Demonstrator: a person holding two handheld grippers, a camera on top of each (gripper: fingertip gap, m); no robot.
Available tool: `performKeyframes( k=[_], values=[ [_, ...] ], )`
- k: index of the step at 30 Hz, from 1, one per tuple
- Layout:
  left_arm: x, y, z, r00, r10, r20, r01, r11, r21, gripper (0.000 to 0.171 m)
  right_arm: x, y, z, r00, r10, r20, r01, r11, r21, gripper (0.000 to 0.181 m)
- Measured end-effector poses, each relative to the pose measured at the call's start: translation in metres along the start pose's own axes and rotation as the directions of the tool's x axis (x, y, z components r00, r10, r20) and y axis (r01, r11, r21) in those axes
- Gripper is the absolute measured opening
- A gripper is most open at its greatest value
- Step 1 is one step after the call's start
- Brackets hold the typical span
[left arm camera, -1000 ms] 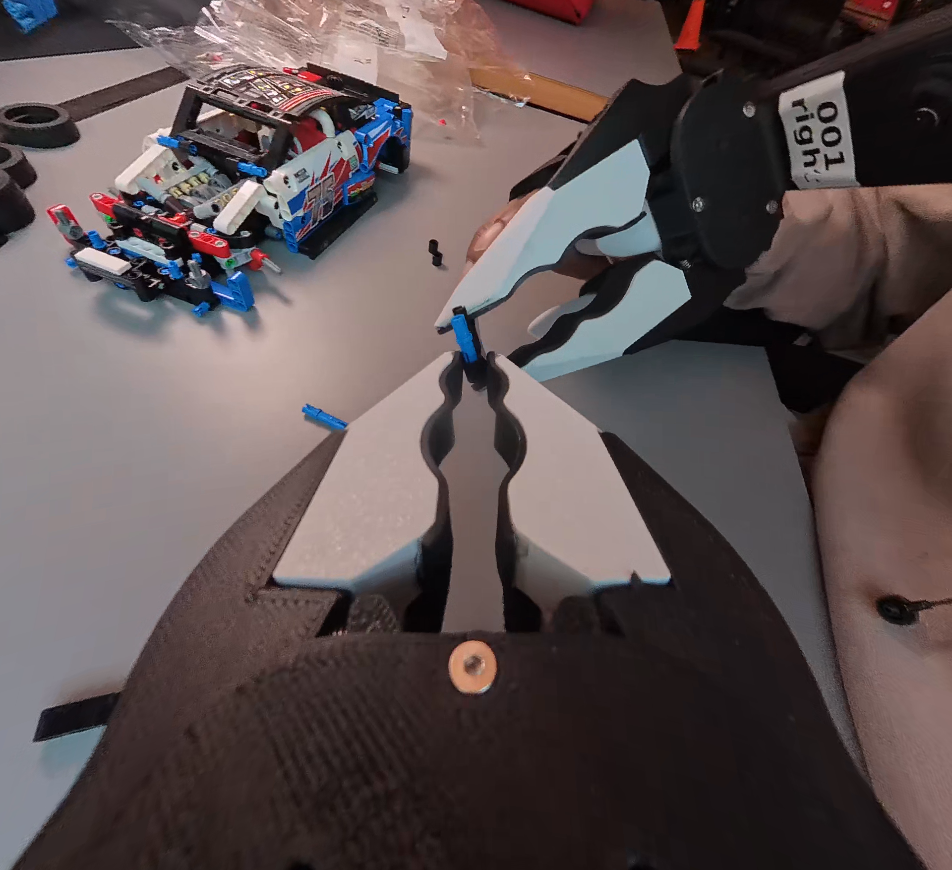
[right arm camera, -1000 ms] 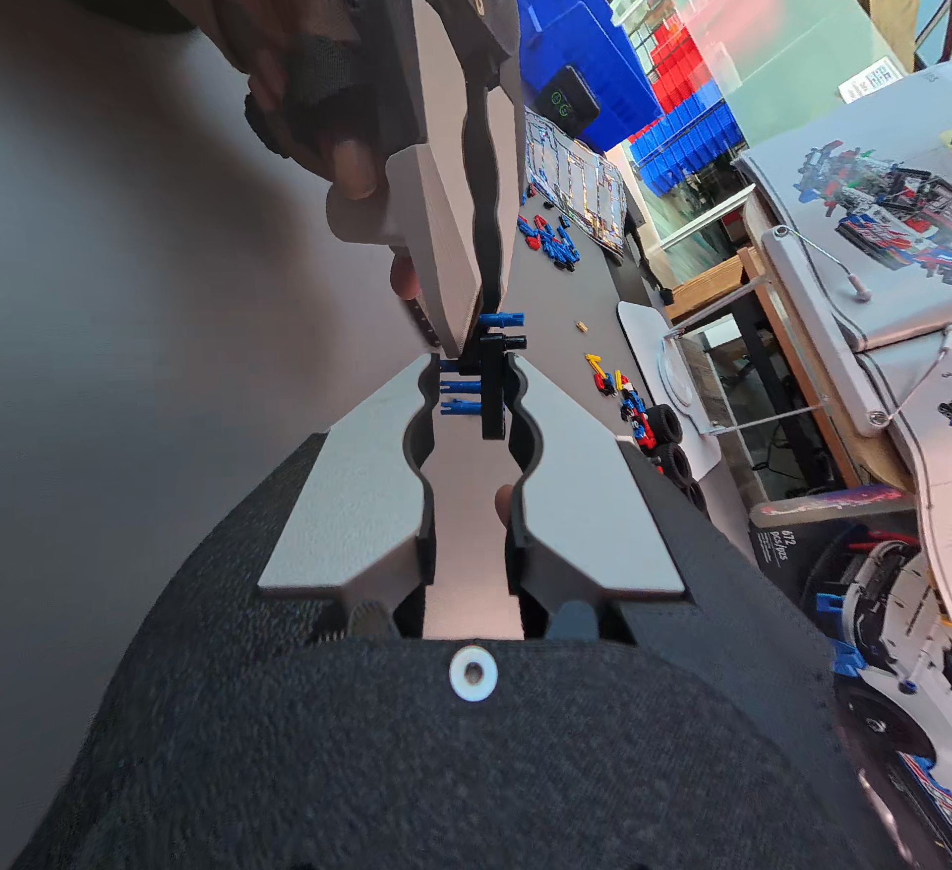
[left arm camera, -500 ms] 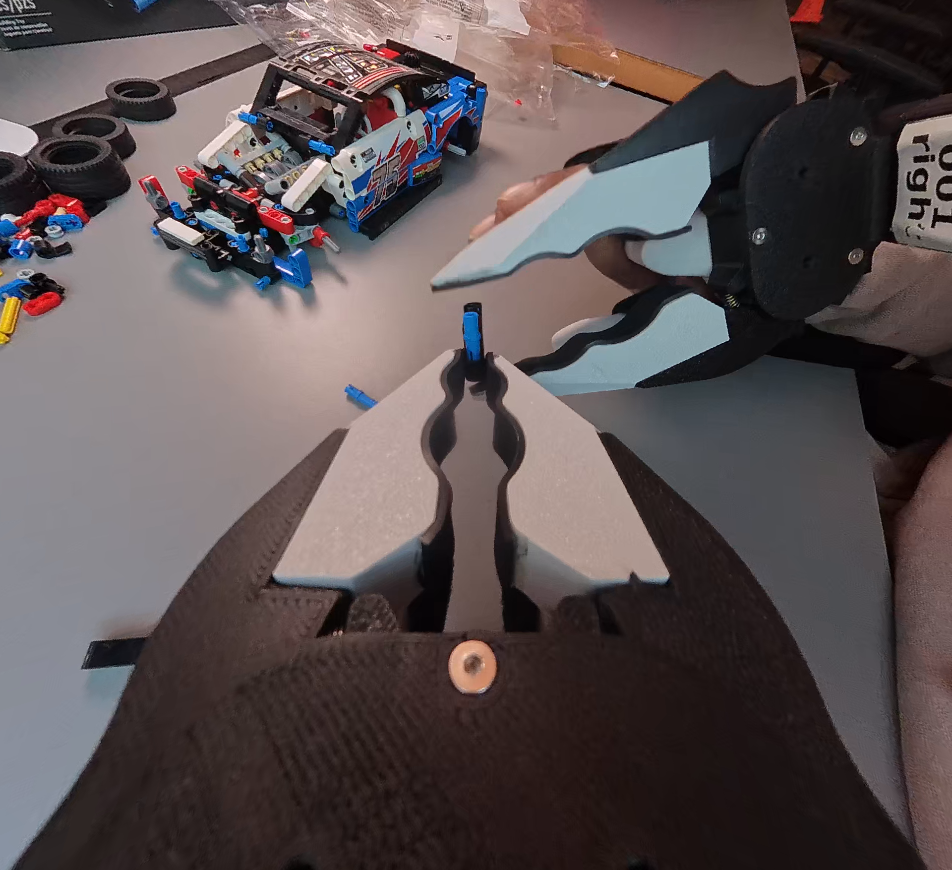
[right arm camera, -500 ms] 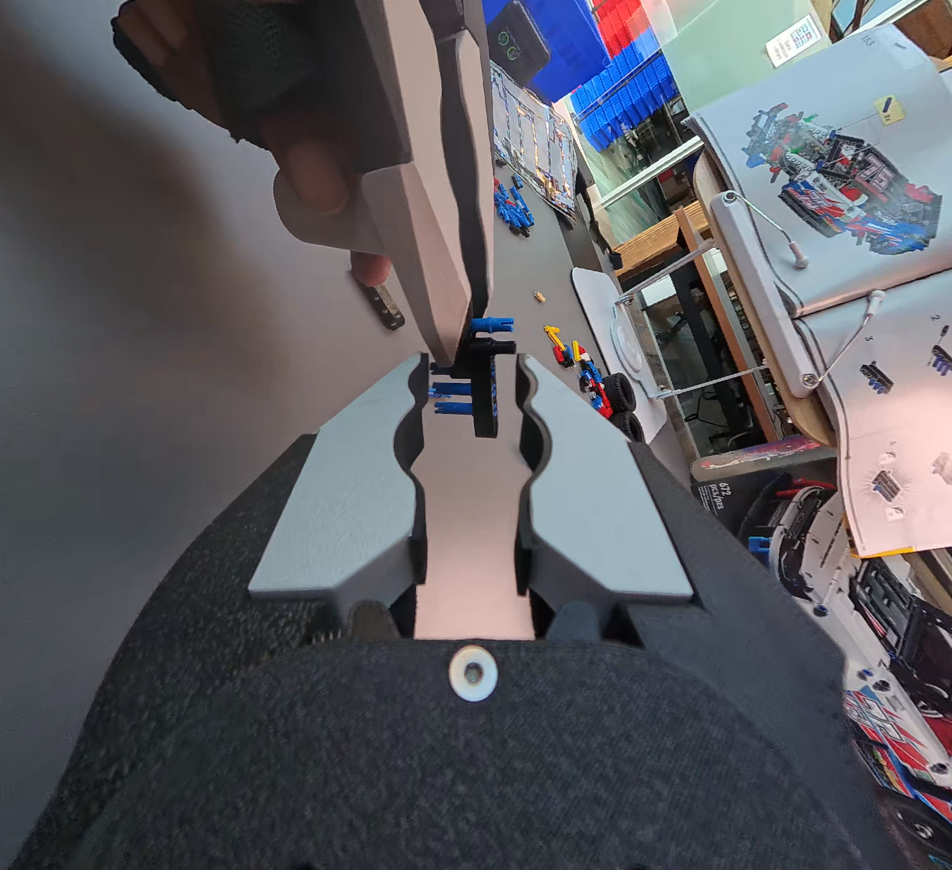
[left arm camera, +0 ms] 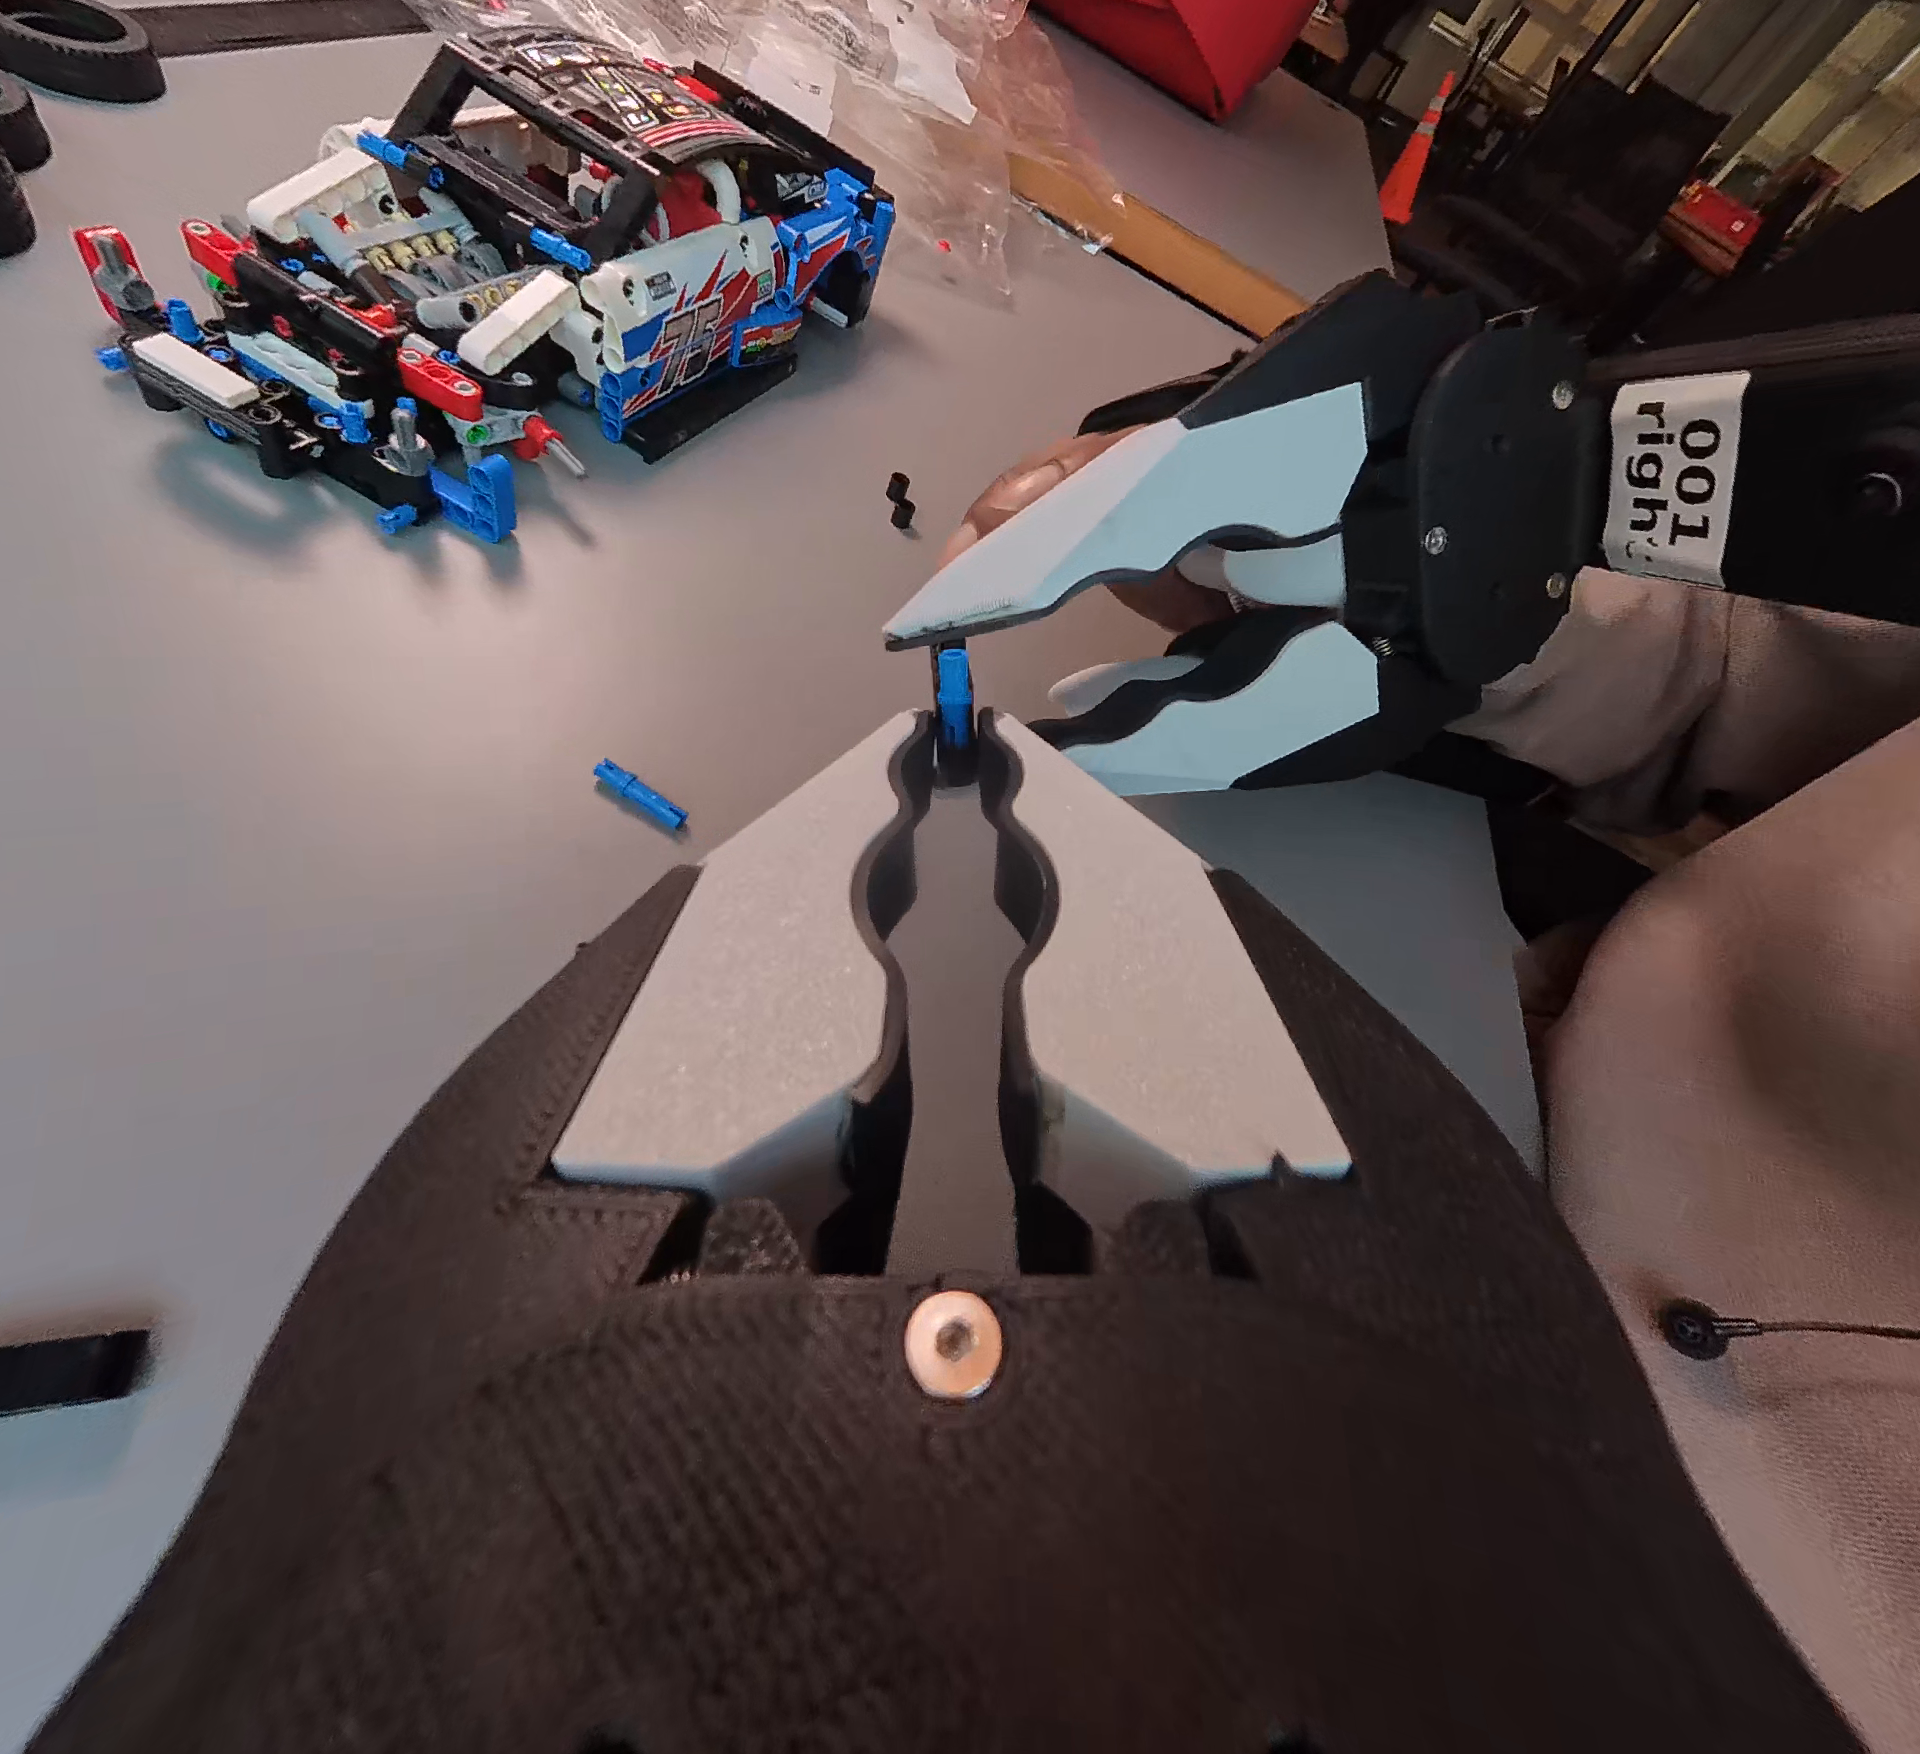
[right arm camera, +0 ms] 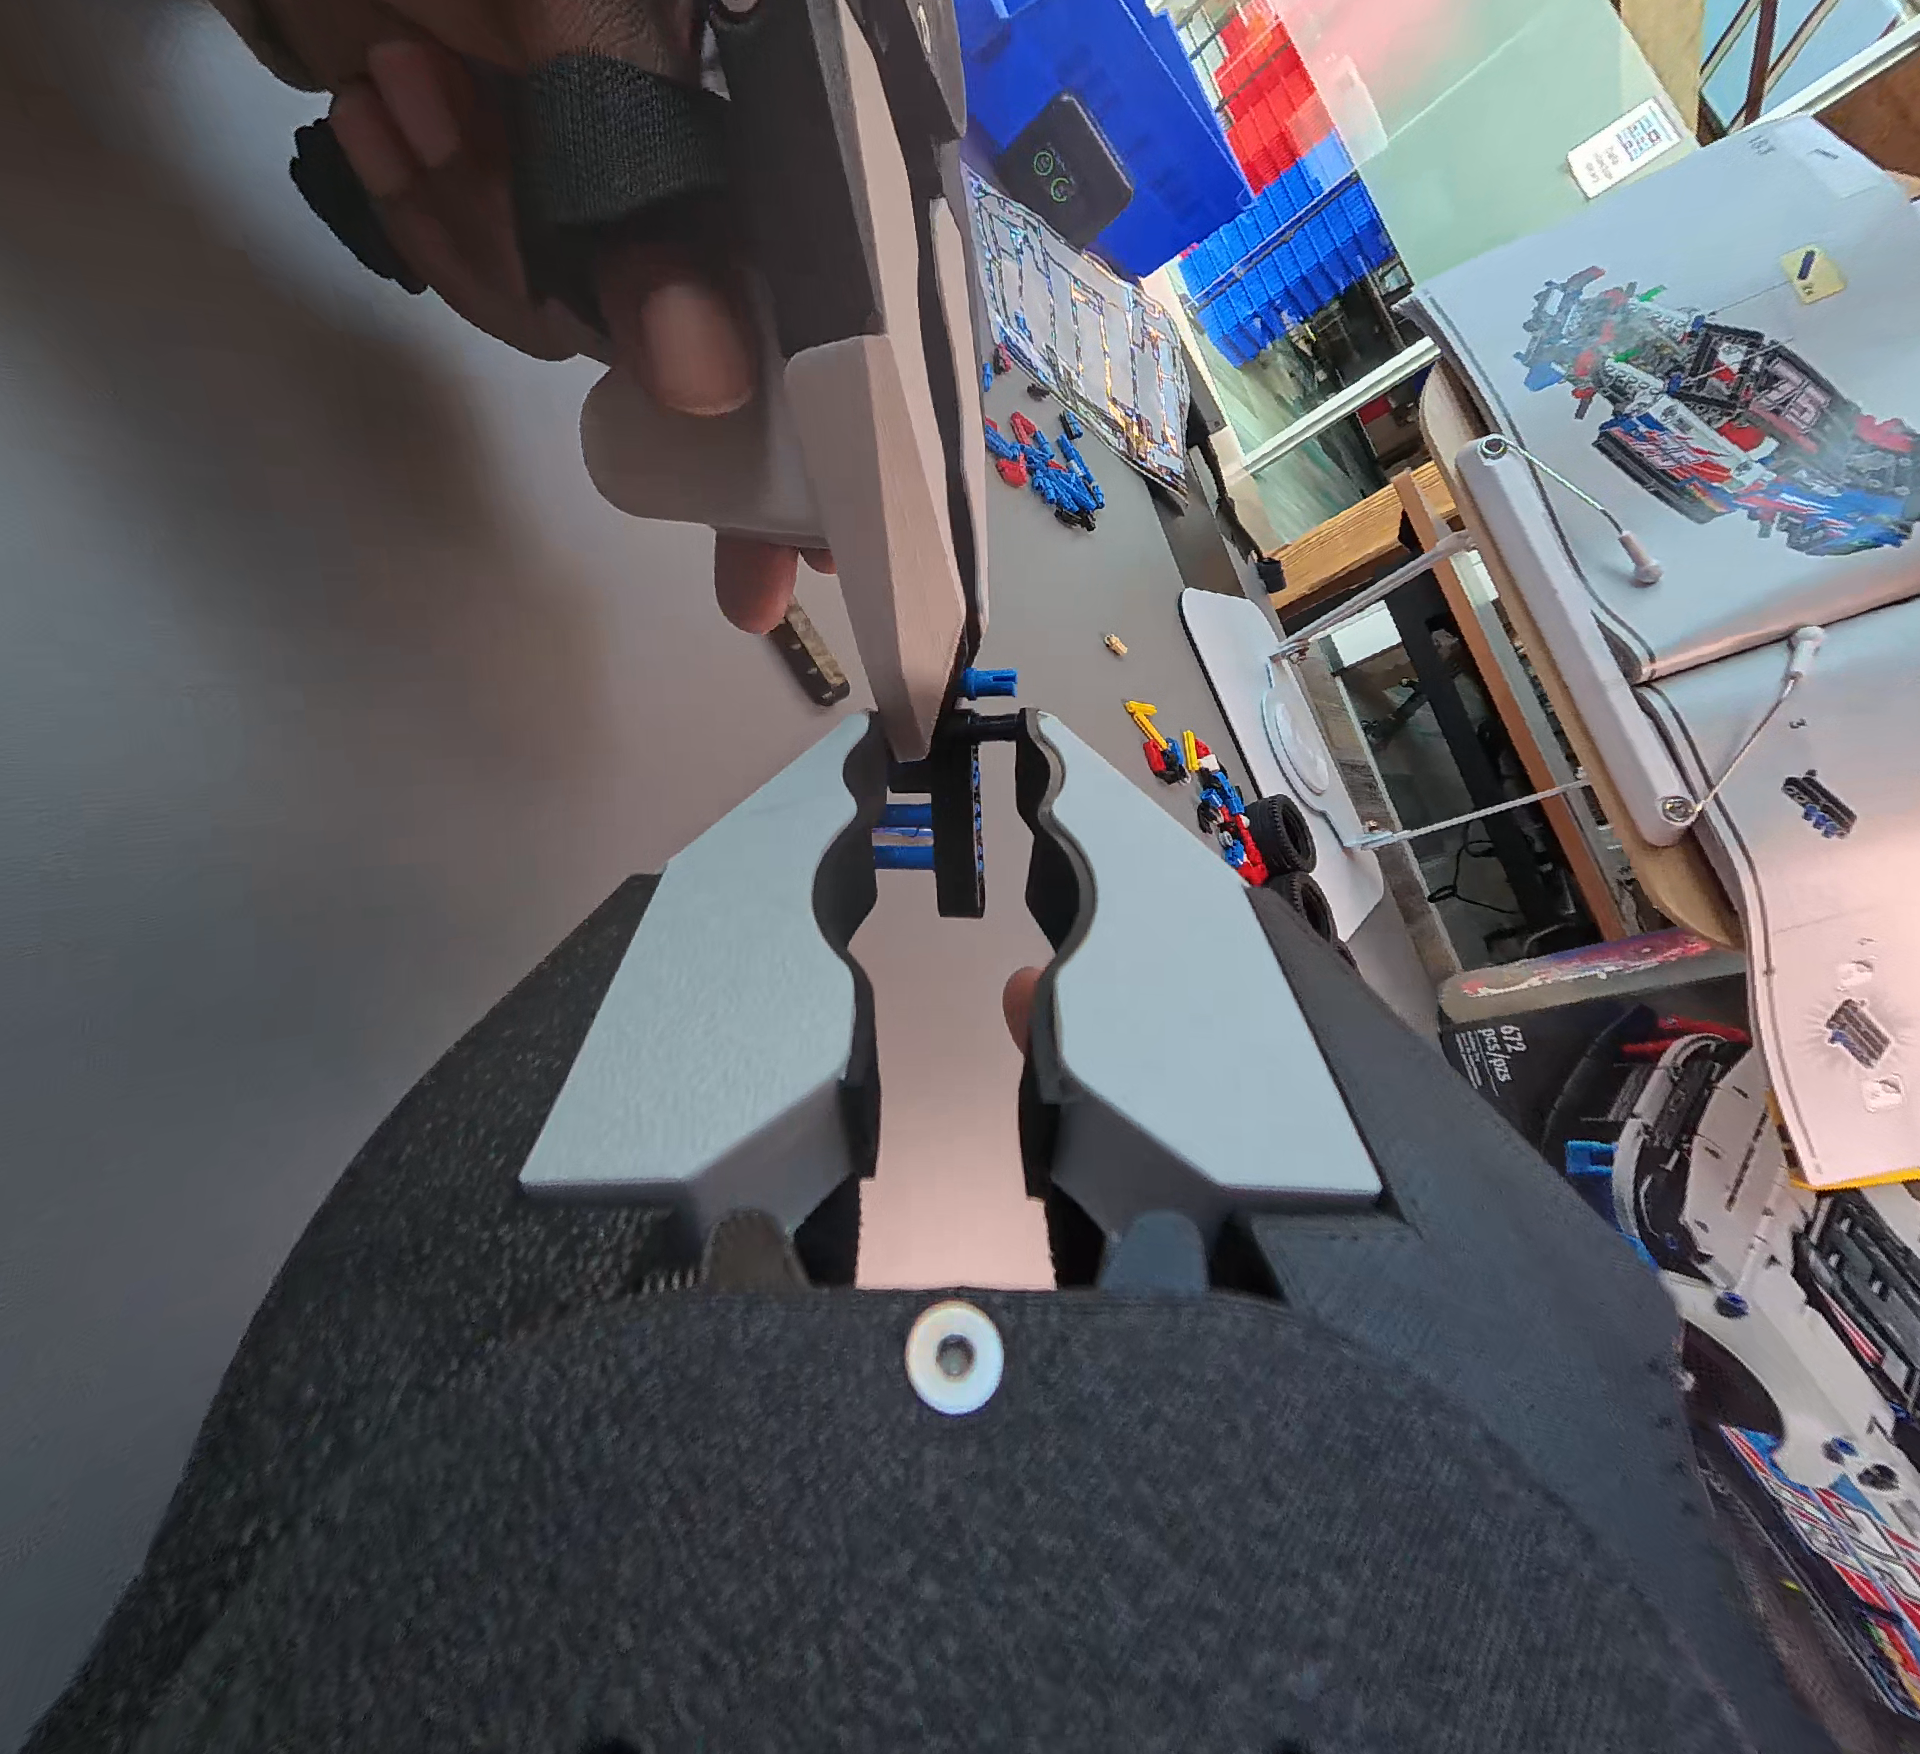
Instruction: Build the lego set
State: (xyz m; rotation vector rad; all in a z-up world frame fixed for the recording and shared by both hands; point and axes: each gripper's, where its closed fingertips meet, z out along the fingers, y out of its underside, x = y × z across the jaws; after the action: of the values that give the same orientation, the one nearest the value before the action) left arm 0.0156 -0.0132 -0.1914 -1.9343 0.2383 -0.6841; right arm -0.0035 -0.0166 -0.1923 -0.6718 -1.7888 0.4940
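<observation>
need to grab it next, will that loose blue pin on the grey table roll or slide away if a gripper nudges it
Probably yes. The small blue plastic pin is a slim round rod lying flat on the smooth grey table, so a sideways nudge would likely roll it. It looks very light and stiff, so it may skid or flick away rather than bend. Closing across its length seems safer.

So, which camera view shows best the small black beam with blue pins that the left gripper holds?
The right wrist view: the black beam appears side-on, its blue pins sticking out. In the left wrist view the left gripper hides nearly everything; only one blue pin sticks out.
</observation>
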Motion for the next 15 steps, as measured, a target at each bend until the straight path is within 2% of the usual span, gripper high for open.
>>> performKeyframes(
  k=[5, 9, 12, 15],
  values=[
    [-0.003, -0.015, -0.016, 0.999, -0.019, -0.040, 0.022, 0.998, 0.063, 0.011, 0.010, 0.002, -0.005, 0.990, 0.142, 0.015, -0.142, 0.989, 0.030, 0.023],
    [-0.006, -0.020, -0.020, 0.997, -0.045, -0.069, 0.051, 0.995, 0.087, 0.010, 0.012, -0.005, -0.009, 0.956, 0.280, 0.084, -0.286, 0.954, 0.084, 0.023],
    [0.011, -0.025, -0.020, 0.989, 0.046, -0.137, -0.029, 0.992, 0.125, 0.014, 0.008, -0.011, -0.011, 0.903, 0.389, 0.182, -0.411, 0.905, 0.111, 0.022],
    [0.026, -0.025, -0.021, 0.964, 0.222, -0.145, -0.203, 0.970, 0.137, 0.025, -0.001, -0.022, -0.016, 0.840, 0.445, 0.311, -0.503, 0.854, 0.136, 0.022]
  ],
)
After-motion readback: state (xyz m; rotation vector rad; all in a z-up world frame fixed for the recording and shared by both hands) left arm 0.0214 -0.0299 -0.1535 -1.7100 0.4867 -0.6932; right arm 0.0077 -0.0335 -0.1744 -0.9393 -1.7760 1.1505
